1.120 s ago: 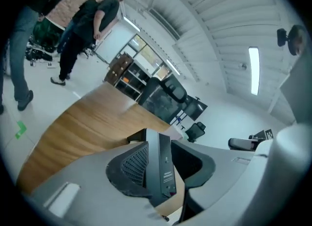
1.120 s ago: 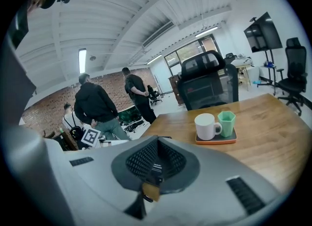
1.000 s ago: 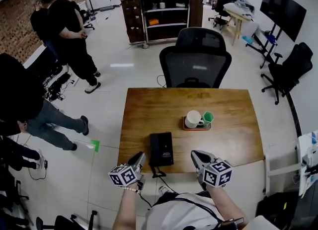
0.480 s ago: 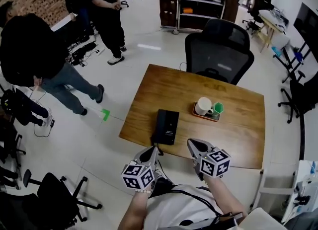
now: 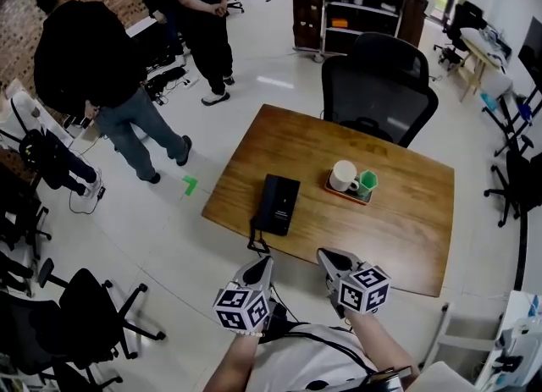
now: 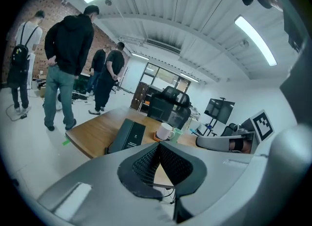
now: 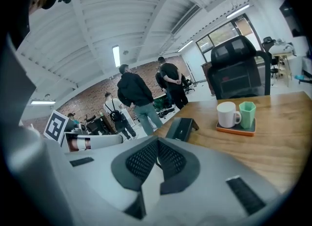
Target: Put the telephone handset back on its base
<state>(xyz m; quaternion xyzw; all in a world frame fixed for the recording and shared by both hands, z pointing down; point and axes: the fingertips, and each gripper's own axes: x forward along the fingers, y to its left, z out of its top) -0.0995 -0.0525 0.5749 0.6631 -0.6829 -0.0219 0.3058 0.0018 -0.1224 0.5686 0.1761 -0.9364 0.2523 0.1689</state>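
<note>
The black telephone (image 5: 278, 204) lies flat near the table's near-left edge, its cord (image 5: 254, 242) hanging over the edge. I cannot tell the handset from the base. Both grippers hover off the table's near edge, short of the phone. My left gripper (image 5: 261, 263) is shut with nothing in it; its pads meet at the tip (image 6: 158, 145), with the telephone (image 6: 127, 134) beyond them. My right gripper (image 5: 327, 256) is shut and holds nothing too (image 7: 157, 142), and the telephone (image 7: 181, 128) lies ahead, slightly to its right.
An orange tray (image 5: 348, 193) holds a white mug (image 5: 343, 175) and a green cup (image 5: 367, 182) mid-table. A black office chair (image 5: 378, 85) stands at the wooden table's (image 5: 398, 229) far side. Several people (image 5: 110, 69) stand on the floor to the left. Another chair (image 5: 85, 318) is near left.
The head view has swung, so the table now sits tilted and farther from the grippers. Both grippers stay off the near edge. The people at left have shifted.
</note>
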